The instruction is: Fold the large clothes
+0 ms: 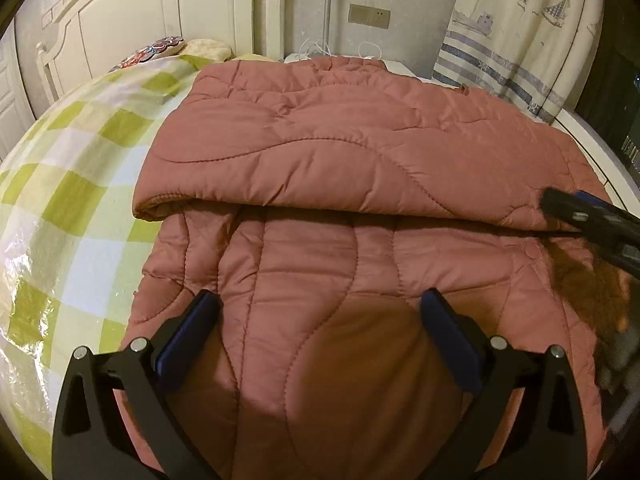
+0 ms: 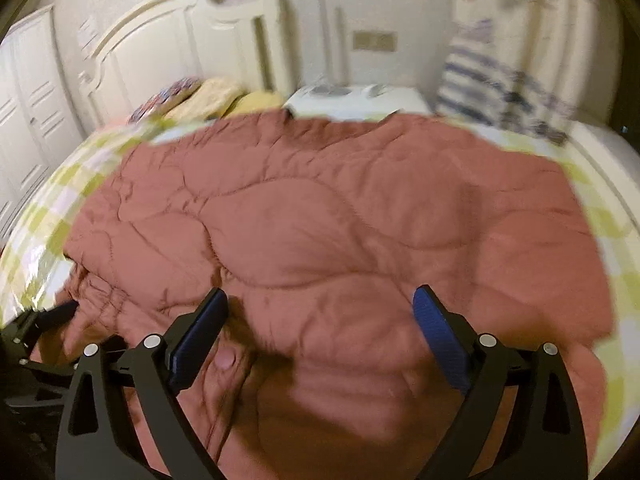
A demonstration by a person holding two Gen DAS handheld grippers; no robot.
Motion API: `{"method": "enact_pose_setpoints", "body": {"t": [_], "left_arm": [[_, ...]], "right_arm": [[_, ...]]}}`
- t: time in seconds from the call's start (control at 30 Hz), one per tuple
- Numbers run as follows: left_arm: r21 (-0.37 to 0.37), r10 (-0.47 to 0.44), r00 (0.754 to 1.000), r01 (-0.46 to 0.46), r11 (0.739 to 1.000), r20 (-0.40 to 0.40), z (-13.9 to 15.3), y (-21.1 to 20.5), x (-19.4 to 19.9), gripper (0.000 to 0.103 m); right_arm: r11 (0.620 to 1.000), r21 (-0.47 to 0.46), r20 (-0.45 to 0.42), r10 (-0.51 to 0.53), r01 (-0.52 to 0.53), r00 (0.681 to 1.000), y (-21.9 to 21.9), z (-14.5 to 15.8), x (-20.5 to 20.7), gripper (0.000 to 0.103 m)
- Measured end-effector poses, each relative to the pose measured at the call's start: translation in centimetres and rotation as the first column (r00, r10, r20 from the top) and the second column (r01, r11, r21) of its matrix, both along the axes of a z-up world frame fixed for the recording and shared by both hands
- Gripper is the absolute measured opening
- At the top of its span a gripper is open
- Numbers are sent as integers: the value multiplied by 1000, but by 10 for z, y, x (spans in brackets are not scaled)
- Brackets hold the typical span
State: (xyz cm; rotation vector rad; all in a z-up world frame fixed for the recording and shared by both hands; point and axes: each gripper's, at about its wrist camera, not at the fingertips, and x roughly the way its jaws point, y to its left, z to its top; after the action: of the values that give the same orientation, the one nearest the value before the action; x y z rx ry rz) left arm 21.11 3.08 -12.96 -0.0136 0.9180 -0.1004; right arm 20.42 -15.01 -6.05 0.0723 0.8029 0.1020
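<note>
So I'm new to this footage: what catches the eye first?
The big pink quilted coat spread over the green-checked bed cover, one layer folded across. Both grippers, left and right, hover open above its near part.

bed [image 1: 72, 184] in green-checked sheet, pink quilted coat [image 1: 360, 152], pillows [image 1: 160, 50]

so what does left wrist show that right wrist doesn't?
Left wrist only: the folded flap's edge across the coat, sharp, and the right gripper at that edge. Right wrist only: the nightstand top and the left gripper low left; the image is motion-blurred. Both: the pink coat on the checked sheet, headboard, curtain, jaws open.
</note>
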Motion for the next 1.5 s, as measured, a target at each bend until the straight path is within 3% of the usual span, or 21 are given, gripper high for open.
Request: {"method": "enact_pose_setpoints", "body": {"t": [0.1, 0.2, 0.33, 0.5, 0.63, 0.73, 0.87, 0.9, 1.07, 1.33, 1.4, 1.47, 1.5], "left_arm": [[0, -1, 1000, 1, 1000, -1, -2, 0, 3, 101], [10, -2, 1000, 2, 1000, -1, -4, -1, 3, 101], [13, -2, 1000, 2, 1000, -3, -4, -2, 3, 101], [5, -4, 1000, 4, 1000, -3, -5, -2, 3, 101], [-5, -5, 1000, 5, 1000, -1, -5, 1, 4, 101], [-6, -6, 1000, 6, 1000, -1, -6, 1, 3, 101], [-9, -6, 1000, 6, 1000, 0, -6, 1, 3, 101], [-5, -6, 1000, 6, 1000, -1, -5, 1, 3, 101], [-3, -7, 1000, 7, 1000, 0, -4, 1, 3, 101], [15, -4, 1000, 4, 1000, -8, -3, -2, 3, 101], [40, 64, 998, -64, 997, 0, 8, -4, -6, 99], [-51, 5, 999, -3, 999, 42, 25, -10, -24, 100], [-56, -40, 997, 43, 998, 63, 31, -17, -33, 100]], "right_arm": [[999, -8, 15, 38, -38, 999, 7, 3, -28, 91], [986, -153, -126, 53, -73, 991, 25, -32, -33, 91], [990, -134, -138, 26, -45, 990, 22, -29, -33, 91], [980, -191, -117, 31, -53, 993, 30, -25, -54, 91], [990, -130, -149, 37, -56, 988, 14, -27, -61, 91], [979, -205, -102, -40, 19, 994, -6, -15, -72, 91], [985, -120, -151, -140, 123, 979, -61, -36, -77, 93], [990, -57, -141, -136, 129, 981, -70, -36, -81, 92], [985, -133, -147, -130, 111, 981, -58, -37, -79, 97], [988, -106, -155, -124, 108, 980, -49, -38, -78, 98], [989, -99, -157, -122, 107, 980, -54, -39, -78, 98], [990, -98, -158, -120, 105, 980, -58, -39, -75, 99], [990, -98, -158, -120, 105, 980, -58, -39, -75, 99]]}}
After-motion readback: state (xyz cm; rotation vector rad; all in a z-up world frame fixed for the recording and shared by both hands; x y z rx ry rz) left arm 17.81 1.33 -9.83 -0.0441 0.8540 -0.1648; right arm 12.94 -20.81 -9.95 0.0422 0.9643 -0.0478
